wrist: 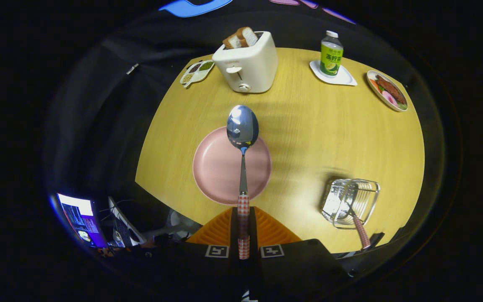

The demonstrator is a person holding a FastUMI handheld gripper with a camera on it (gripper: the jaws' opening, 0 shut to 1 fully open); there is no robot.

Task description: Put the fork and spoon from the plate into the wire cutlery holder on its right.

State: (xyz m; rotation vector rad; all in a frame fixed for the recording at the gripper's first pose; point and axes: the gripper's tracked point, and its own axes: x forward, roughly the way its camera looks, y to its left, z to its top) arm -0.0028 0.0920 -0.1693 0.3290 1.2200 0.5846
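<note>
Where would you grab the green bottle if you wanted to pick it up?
Grip the green bottle around its middle, from the plate side. It stands upright on a white coaster with open table in front. For now the gripper is shut on the spoon.

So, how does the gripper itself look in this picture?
The gripper has two wedge-shaped fingers with ribbed faces, narrowing forward. Behind them sits a dark, blocky body carrying two square black-and-white markers, one on each side of the centre.
</note>
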